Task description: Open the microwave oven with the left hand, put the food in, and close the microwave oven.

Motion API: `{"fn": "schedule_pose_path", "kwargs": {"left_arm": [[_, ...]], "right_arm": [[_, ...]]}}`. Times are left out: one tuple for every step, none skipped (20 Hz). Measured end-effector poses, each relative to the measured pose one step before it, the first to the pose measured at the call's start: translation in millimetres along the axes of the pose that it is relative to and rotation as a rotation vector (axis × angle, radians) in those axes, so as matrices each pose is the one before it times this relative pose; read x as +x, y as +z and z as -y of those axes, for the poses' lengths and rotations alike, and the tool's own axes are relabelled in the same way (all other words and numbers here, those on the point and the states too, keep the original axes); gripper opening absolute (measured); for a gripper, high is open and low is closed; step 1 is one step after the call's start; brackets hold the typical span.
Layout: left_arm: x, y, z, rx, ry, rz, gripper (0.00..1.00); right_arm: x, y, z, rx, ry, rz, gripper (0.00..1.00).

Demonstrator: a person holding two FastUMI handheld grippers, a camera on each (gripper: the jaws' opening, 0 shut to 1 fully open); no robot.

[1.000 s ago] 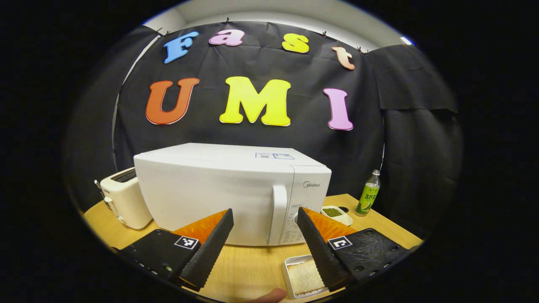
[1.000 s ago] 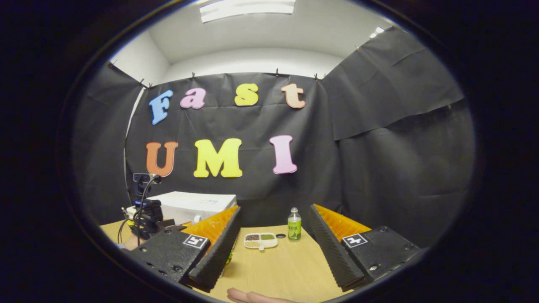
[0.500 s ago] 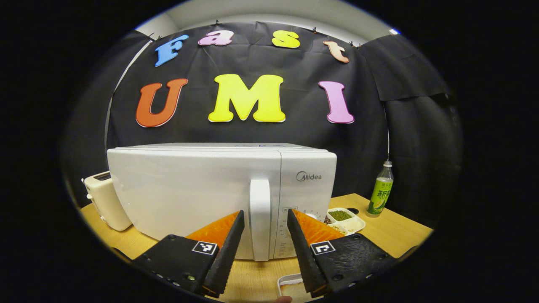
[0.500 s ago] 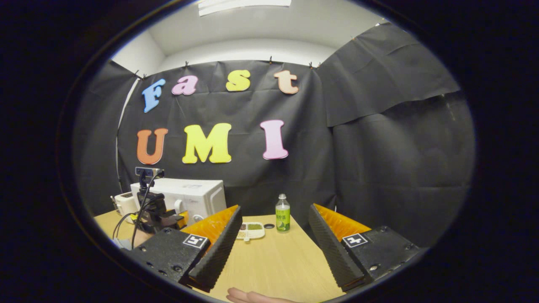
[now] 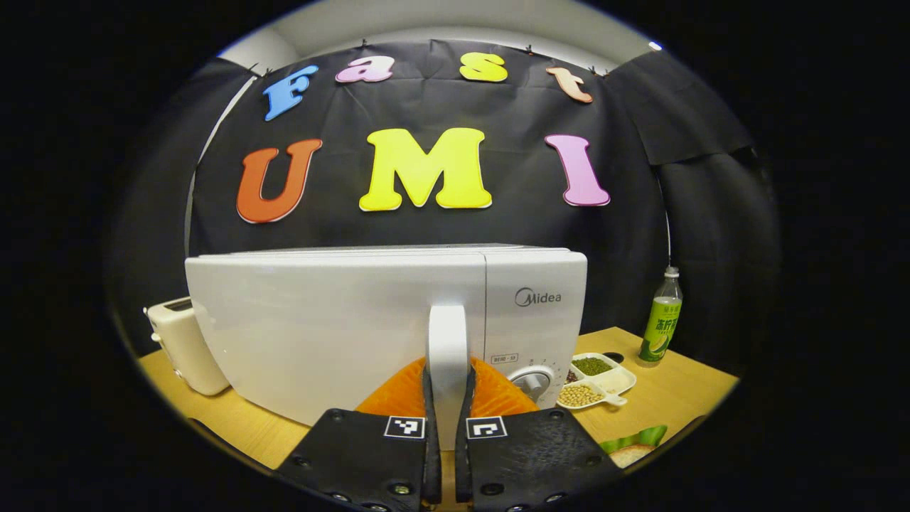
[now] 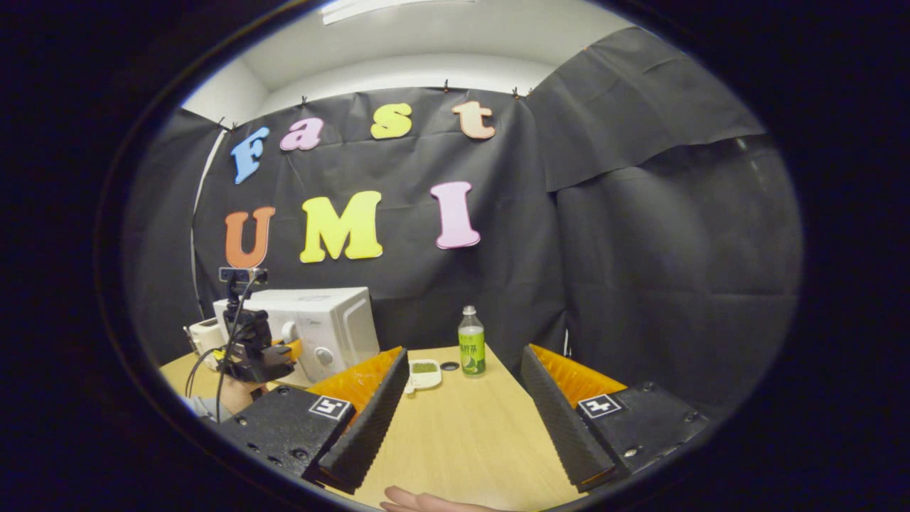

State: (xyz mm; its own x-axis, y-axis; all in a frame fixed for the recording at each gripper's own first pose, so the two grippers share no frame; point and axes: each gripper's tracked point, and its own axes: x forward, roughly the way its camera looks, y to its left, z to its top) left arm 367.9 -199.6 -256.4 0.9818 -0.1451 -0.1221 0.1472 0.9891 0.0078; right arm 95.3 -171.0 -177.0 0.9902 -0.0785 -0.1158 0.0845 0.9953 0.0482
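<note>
The left tool (image 5: 448, 427) has been squeezed onto the microwave handle (image 5: 447, 348). The microwave (image 5: 341, 320) sits at the wooden surface's (image 6: 462, 434) back edge. The right tool (image 6: 462, 419) is held wide apart, empty.

Between the jaws in the left gripper view, the lower end of the microwave's door handle (image 5: 448, 355) drops out of sight behind the fingers. Right of the jaws, the food (image 5: 629, 448) is cut by the view's edge, perhaps a sandwich with green leaf. Left of the jaws, the toaster (image 5: 181, 345) is half hidden behind the microwave oven (image 5: 320, 327). Beyond the jaws in the right gripper view, the sectioned dish (image 6: 424, 373) is partly covered by a finger.
</note>
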Motion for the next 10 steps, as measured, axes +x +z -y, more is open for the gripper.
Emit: {"fn": "schedule_pose_path", "kwargs": {"left_arm": [[-2.34,0.33,-0.32,0.0143,-0.00492,-0.00774,0.07],[-2.53,-1.37,0.15,0.00265,-0.00276,-0.00747,0.07],[-13.97,2.49,-1.5,-0.00853,0.00145,0.01639,0.07],[-9.33,-3.41,-0.78,0.00651,-0.00972,0.00193,0.07],[-10.91,1.9,-2.17,0.0176,-0.02425,0.01936,0.06],[-10.25,-2.27,0.15,-0.02739,-0.03089,0.00612,0.07],[-12.95,-2.4,-0.91,-0.0265,-0.03973,-0.00259,0.06],[-12.35,0.85,-1.5,-0.00486,-0.02718,0.00209,0.07],[-11.94,-0.63,-1.52,0.02207,-0.01602,-0.00704,0.06],[-11.31,1.09,-2.96,0.03276,-0.01142,0.00572,0.07]], "right_arm": [[-3.0,2.5,0.94,-0.00173,-0.00269,0.00302,1.0],[-4.9,2.17,-0.68,0.0001,0.00182,0.00368,0.92],[-5.14,2.6,-1.04,-0.00185,0.00616,0.006,1.0],[-5.25,2.22,-1.53,-0.00276,0.00513,0.00771,1.0],[-4.46,2.43,-0.04,-0.00256,0.00105,0.00661,1.0],[-3.3,-0.36,-0.39,-0.00405,-0.00057,-0.00158,1.0],[-5.17,0.56,-1.59,-0.00237,0.0043,0.00101,1.0],[-4.81,2.34,-2.34,0.00065,0.00409,0.00579,1.0],[-5.34,3.98,-3.36,0.00119,0.0027,0.00587,1.0],[-3.77,1.21,-2.86,0.0036,0.00112,0.00359,1.0]]}}
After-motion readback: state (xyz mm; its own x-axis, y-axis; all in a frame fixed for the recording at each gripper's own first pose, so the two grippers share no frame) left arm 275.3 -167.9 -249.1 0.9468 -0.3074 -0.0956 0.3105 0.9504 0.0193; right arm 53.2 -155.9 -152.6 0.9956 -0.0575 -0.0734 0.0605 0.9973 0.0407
